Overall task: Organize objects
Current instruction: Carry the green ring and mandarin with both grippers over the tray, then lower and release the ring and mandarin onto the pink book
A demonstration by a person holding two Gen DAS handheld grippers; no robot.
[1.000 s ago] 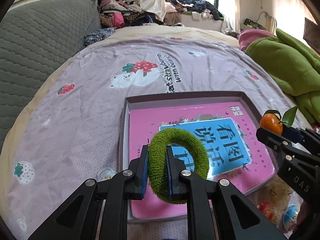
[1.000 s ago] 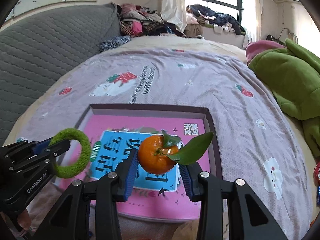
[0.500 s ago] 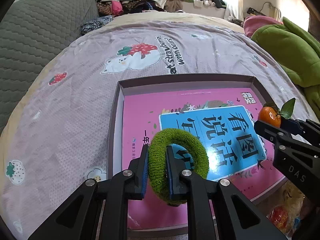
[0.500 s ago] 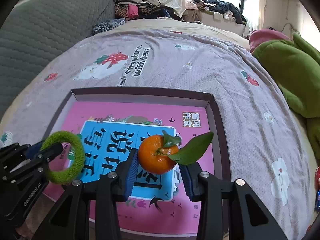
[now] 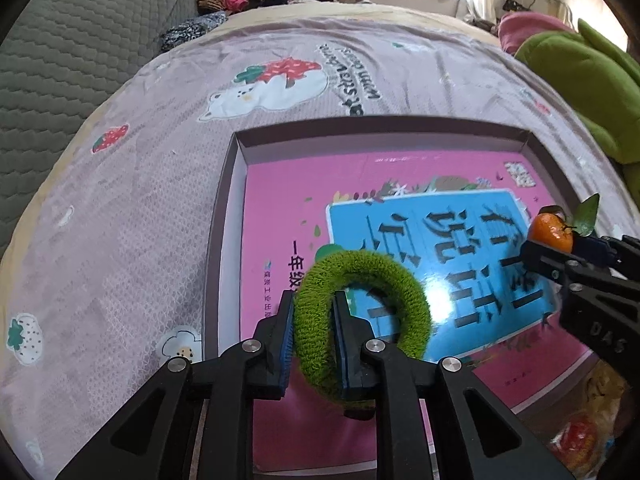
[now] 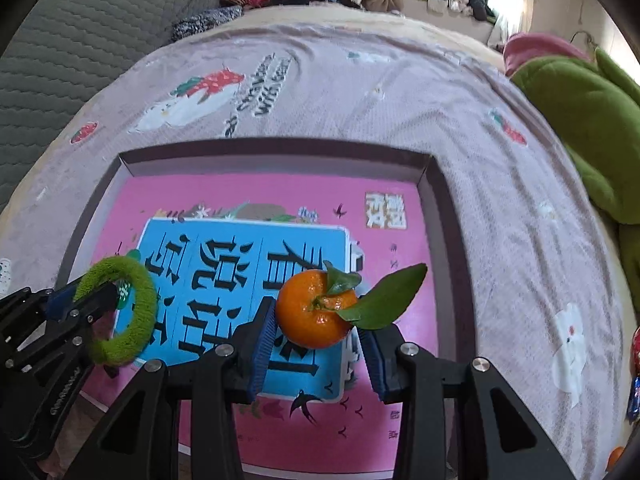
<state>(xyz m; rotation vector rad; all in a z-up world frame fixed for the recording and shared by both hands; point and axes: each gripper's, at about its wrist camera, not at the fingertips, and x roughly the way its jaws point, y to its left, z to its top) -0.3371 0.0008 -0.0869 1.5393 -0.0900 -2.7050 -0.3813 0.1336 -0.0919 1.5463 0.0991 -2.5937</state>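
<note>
A fuzzy green ring hangs between the pads of my left gripper, whose jaws are opening slightly while still pressing on the ring's left side. It hovers over a pink and blue book lying in a shallow dark box on the bed. My right gripper is shut on a mandarin orange with green leaves, held above the book inside the box. In the right wrist view, the left gripper and ring sit at the lower left. The orange shows at the right edge of the left wrist view.
The box rests on a lilac strawberry-print bedsheet. A green plush blanket lies to the right, a grey quilted headboard to the left, piled clothes at the back. Snack packets lie near the box's right front corner.
Both grippers have sunk toward the box and tipped further down, so the book fills more of each view. The ring and the orange stay gripped.
</note>
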